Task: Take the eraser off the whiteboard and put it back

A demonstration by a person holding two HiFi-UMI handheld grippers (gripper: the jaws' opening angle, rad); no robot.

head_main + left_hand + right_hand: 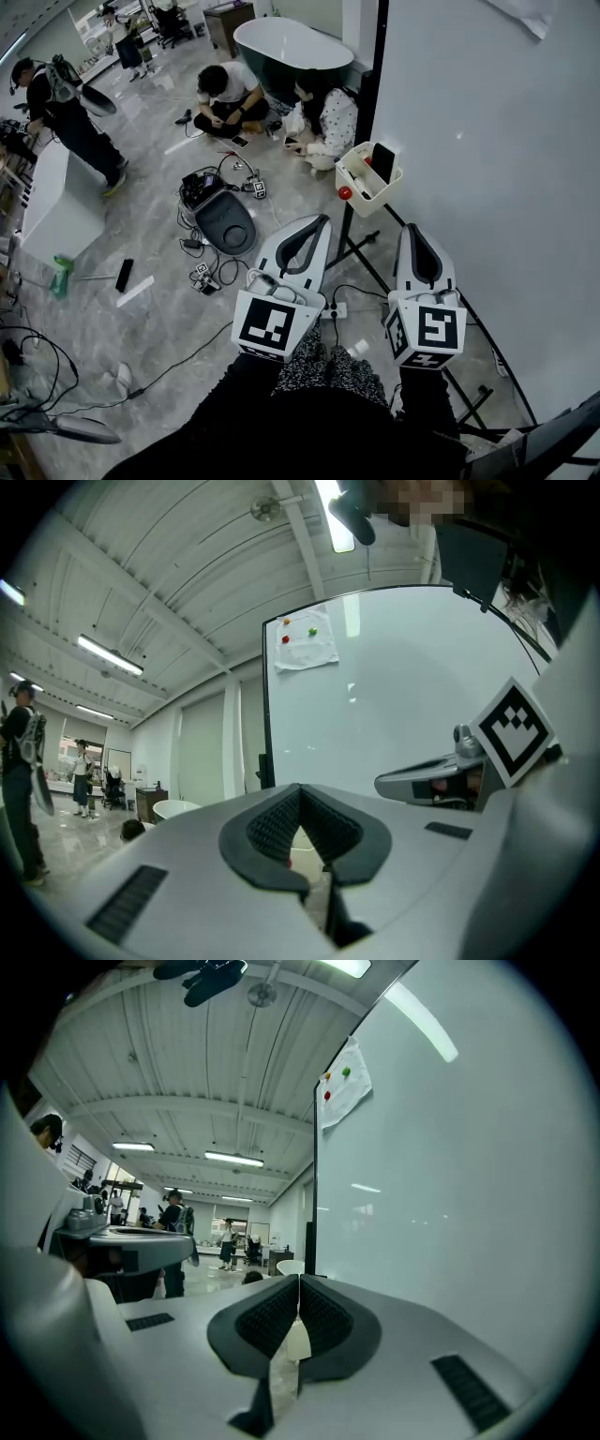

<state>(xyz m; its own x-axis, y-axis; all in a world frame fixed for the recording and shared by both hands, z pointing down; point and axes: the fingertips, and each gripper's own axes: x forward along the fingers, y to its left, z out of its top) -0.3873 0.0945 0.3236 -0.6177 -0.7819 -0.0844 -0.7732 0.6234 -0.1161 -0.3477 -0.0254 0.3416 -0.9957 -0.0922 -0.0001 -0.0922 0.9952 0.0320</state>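
Observation:
The whiteboard (487, 169) fills the right side of the head view. A white tray (359, 187) hangs at its lower left edge, with a black eraser (382, 161) standing in it and a red magnet (345, 192) on its front. My left gripper (322, 217) and right gripper (410, 228) are held side by side short of the tray, both shut and holding nothing. In the left gripper view the pads of the left gripper (300, 789) meet, with the board (403, 696) ahead. The right gripper (299, 1279) runs alongside the board (469, 1194).
Two people (272, 103) sit on the floor just beyond the tray, next to a dark bathtub (291, 52). Cables and gear (220, 220) lie on the floor at the left. The board's black stand legs (361, 253) spread below the grippers. A paper sheet (307, 639) hangs at the board's top corner.

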